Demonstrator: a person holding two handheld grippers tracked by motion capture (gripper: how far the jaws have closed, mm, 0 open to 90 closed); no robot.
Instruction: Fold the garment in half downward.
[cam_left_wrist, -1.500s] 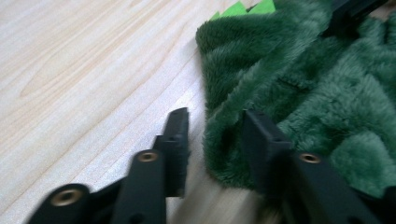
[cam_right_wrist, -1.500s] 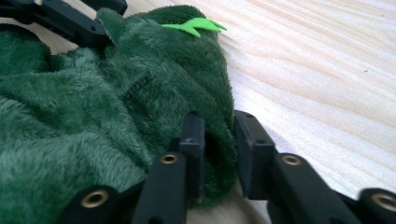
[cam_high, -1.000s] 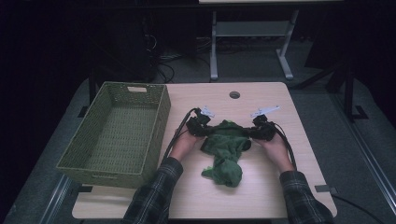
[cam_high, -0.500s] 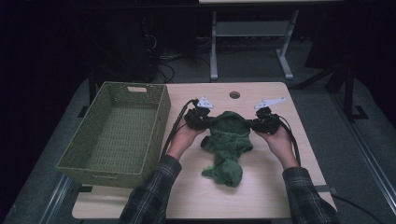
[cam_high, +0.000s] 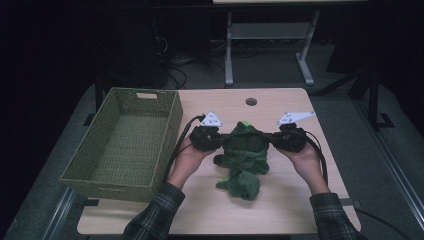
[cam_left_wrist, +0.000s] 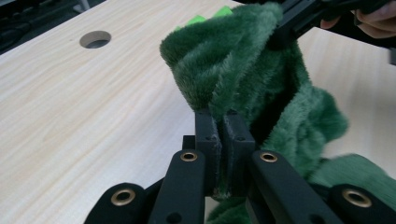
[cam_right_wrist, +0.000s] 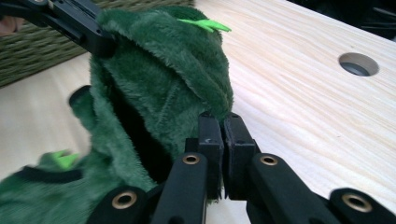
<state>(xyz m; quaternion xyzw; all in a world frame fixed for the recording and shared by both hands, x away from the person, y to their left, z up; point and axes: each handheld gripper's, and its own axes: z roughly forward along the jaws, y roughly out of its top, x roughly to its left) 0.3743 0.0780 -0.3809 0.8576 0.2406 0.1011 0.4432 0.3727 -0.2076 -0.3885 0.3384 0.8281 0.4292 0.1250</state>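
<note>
A dark green plush garment (cam_high: 245, 150) with small bright green tabs hangs stretched between both grippers over the middle of the wooden table (cam_high: 215, 210); its lower end (cam_high: 242, 184) rests on the tabletop. My left gripper (cam_high: 216, 137) is shut on the fabric's left edge (cam_left_wrist: 219, 100). My right gripper (cam_high: 278, 138) is shut on its right edge (cam_right_wrist: 205, 100). In the left gripper view my jaws (cam_left_wrist: 224, 140) pinch a fold of the fur, and the right gripper (cam_left_wrist: 299, 18) shows at the top. The left gripper (cam_right_wrist: 70, 21) appears at the top left of the right gripper view.
An empty woven olive basket (cam_high: 127, 145) stands on the table's left part, close to the left hand. A round cable hole (cam_high: 251, 101) lies near the table's far edge. Cables trail from both grippers. A metal stand (cam_high: 267, 45) stands on the floor beyond the table.
Both grippers have moved away from the person toward the far edge and spread apart, lifting and stretching the green garment between them.
</note>
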